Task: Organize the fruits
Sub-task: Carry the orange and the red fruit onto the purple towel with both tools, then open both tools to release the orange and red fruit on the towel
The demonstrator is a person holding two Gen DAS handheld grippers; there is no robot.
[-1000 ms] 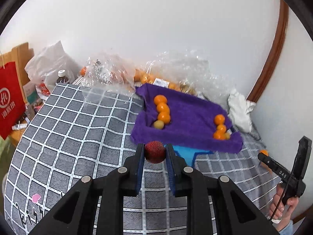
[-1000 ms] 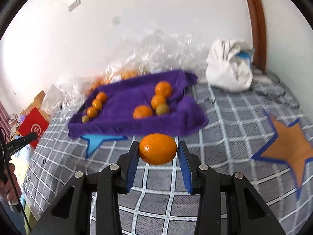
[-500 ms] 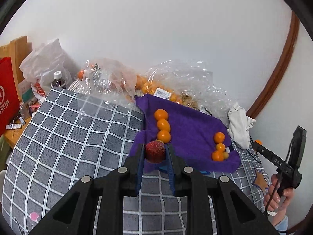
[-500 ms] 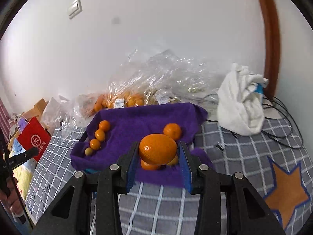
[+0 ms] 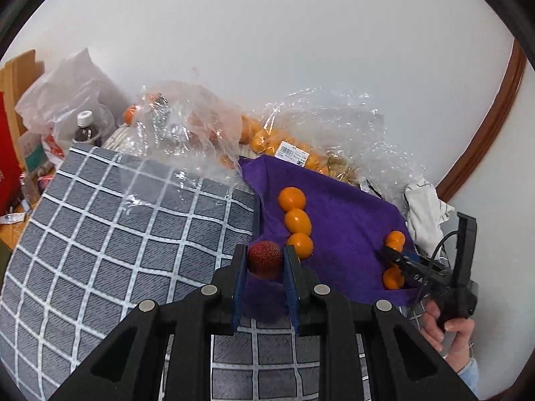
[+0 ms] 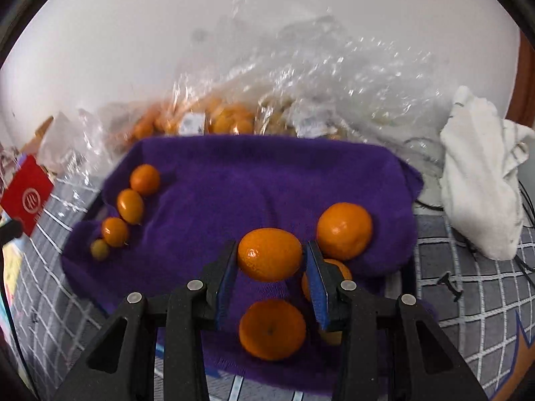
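Observation:
My left gripper [image 5: 265,260] is shut on a dark red bumpy fruit [image 5: 265,259], held at the near left edge of the purple cloth [image 5: 344,214]. A row of small orange fruits [image 5: 297,220] lies just beyond it. My right gripper [image 6: 271,255] is shut on an orange [image 6: 269,254], held above the cloth's [image 6: 234,180] right side, over other oranges [image 6: 344,230] [image 6: 272,329]. A row of small orange fruits [image 6: 132,205], ending in a greenish one [image 6: 99,249], lies at the left. The right gripper also shows in the left wrist view [image 5: 393,257].
Clear plastic bags of orange fruit [image 5: 284,140] lie behind the cloth by the wall. A white cloth bundle [image 6: 481,173] sits at the right. A bottle [image 5: 85,128], a white bag and a red bag [image 6: 26,197] stand at the left. The bed cover is grey checked [image 5: 117,227].
Both grippers have moved forward to the purple cloth with their fruit still held. The right one now hangs over the oranges on the cloth's right side.

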